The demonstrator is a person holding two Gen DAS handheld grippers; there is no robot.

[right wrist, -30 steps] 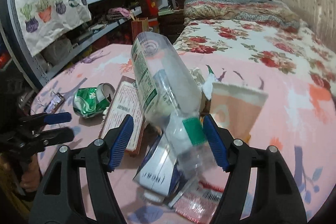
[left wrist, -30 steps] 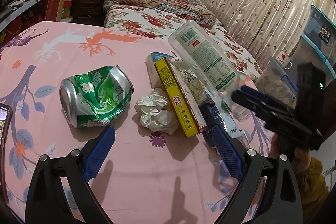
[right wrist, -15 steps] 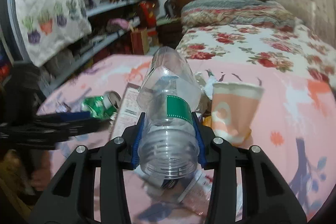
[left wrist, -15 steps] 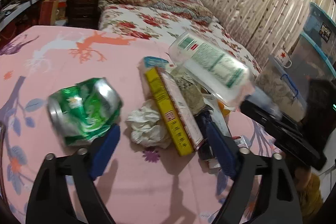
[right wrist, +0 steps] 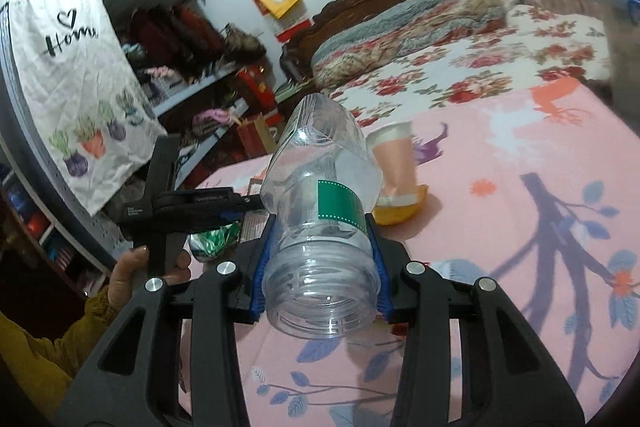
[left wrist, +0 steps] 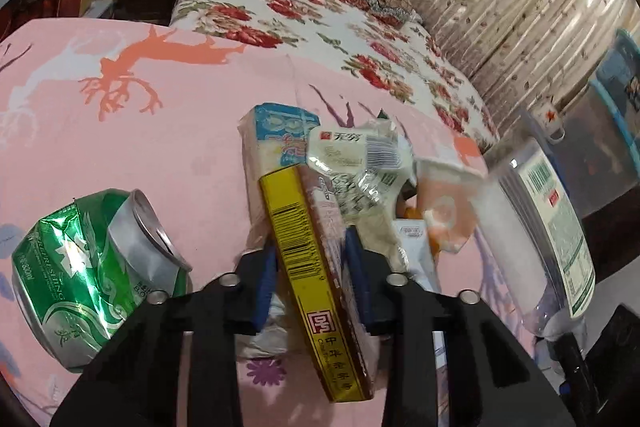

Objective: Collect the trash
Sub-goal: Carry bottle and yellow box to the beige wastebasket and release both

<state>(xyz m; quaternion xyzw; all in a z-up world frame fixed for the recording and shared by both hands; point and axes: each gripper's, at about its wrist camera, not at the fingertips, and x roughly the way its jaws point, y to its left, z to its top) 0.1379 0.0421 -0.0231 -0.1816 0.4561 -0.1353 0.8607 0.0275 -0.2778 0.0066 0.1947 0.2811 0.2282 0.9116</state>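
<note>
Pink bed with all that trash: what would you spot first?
First the clear bottle, clamped in the right tool and filling the right wrist view. Next the yellow box in the left tool, whose jaws are closing on it. Beside it on the pink sheet lies a crushed green can.
</note>
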